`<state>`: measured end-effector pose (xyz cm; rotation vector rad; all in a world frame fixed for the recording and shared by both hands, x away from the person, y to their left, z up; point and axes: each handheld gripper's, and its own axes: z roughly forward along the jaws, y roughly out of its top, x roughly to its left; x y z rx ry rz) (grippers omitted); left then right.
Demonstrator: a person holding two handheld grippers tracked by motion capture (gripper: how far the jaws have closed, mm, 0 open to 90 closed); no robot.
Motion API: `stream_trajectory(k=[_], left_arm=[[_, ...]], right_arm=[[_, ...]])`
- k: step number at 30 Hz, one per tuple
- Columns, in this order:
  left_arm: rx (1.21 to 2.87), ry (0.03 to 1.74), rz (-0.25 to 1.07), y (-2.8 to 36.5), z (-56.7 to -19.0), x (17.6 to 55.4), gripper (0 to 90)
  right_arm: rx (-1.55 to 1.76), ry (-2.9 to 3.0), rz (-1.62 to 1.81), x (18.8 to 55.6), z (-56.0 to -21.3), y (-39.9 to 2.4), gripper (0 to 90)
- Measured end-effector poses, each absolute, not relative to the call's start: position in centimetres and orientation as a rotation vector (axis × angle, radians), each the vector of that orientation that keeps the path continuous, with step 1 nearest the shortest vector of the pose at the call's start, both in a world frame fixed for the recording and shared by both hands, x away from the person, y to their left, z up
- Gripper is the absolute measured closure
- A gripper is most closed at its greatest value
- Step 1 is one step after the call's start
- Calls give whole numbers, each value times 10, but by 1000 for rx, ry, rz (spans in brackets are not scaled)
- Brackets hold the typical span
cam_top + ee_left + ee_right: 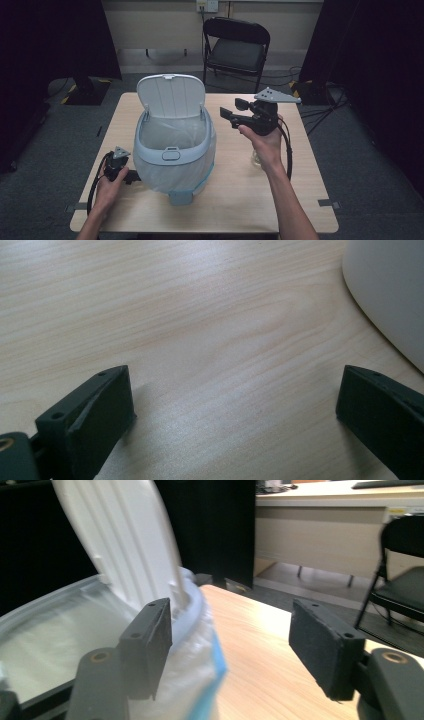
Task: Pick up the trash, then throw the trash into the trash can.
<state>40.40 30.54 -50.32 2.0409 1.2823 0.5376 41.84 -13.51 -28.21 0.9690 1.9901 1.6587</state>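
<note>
Left hand-held gripper [131, 176]: held low on the desk [240, 200], jaws spread wide, empty, beside the bin's base.
Right hand-held gripper [234, 112]: raised above the desk, forearm extended, jaws apart, empty, pointing toward the bin's rim.
Bin [174, 145]: desk centre, lid [171, 95] upright, clear liner inside.

A white and pale-blue bin [174, 150] stands upright near the middle of the wooden table [250, 195], slightly toward its left side. Its hinged lid [171, 95] is swung open, standing up at the bin's far edge. A clear liner [170, 132] lines the inside.
</note>
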Motion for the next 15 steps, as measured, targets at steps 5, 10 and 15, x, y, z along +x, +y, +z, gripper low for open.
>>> stream_trajectory(k=[5, 10, 15], left_arm=[[2041, 1282, 538, 305, -503, 404, 14], [2038, 1291, 544, 305, -503, 404, 10], [2036, 1293, 540, 304, -503, 404, 9]], right_arm=[[1044, 1960, 1603, 421, -288, -150, 262], [1089, 1928, 1551, 420, -291, -161, 252], [1147, 1884, 1495, 419, -293, -180, 208]])
